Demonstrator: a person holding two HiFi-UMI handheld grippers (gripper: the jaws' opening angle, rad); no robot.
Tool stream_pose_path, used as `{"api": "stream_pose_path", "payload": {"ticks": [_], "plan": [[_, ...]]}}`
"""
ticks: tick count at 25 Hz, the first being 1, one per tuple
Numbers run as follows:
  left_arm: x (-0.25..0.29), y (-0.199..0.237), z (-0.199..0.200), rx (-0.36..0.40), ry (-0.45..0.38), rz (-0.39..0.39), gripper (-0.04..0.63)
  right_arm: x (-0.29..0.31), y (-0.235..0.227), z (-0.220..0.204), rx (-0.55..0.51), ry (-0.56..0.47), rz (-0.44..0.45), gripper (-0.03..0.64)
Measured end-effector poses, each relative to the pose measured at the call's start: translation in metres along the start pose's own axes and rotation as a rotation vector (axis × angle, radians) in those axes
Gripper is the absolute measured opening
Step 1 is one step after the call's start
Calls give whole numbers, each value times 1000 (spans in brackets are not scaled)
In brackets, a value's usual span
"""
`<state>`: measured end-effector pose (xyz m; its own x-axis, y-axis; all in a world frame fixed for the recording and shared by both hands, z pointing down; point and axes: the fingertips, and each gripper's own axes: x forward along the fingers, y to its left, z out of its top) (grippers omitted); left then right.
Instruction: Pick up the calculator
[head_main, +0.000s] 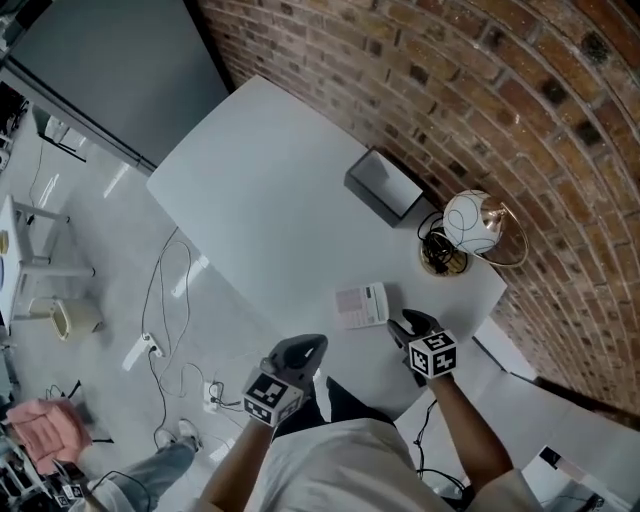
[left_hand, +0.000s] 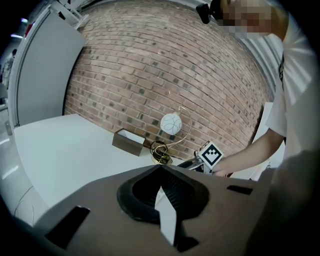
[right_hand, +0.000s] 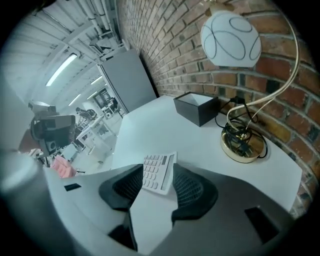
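Jaws of the right gripper are standing wide apart, and the calculator is lying flat on the white bench with its near end in the gap between them. Jaws of the left gripper are meeting at the tips, holding nothing. Farther away, a dark open box and a globe lamp are standing by the brick wall.

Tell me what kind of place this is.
Probably an open-plan office: a calculator and globe desk lamp on a white table by a brick wall, with an office chair and more desks beyond.
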<state>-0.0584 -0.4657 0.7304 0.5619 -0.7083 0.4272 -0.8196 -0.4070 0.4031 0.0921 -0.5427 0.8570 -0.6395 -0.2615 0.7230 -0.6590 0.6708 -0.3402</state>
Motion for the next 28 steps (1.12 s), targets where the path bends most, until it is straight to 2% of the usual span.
{"api": "stream_pose_path", "payload": {"ticks": [11,17,22,28], "plan": [[40,17,-38,-62,64,-3,14,63,-22,-33,94,139,63,209],[52,11,-48,-112,83,-39,14,89,-32,-45,177,195,106,209],[53,4,-59,-143,112,-67,14,103,-23,-47,240,238,222,209],[55,4,-70,-146,135,-51,14,113,-15,-56,251,300,321,206]]}}
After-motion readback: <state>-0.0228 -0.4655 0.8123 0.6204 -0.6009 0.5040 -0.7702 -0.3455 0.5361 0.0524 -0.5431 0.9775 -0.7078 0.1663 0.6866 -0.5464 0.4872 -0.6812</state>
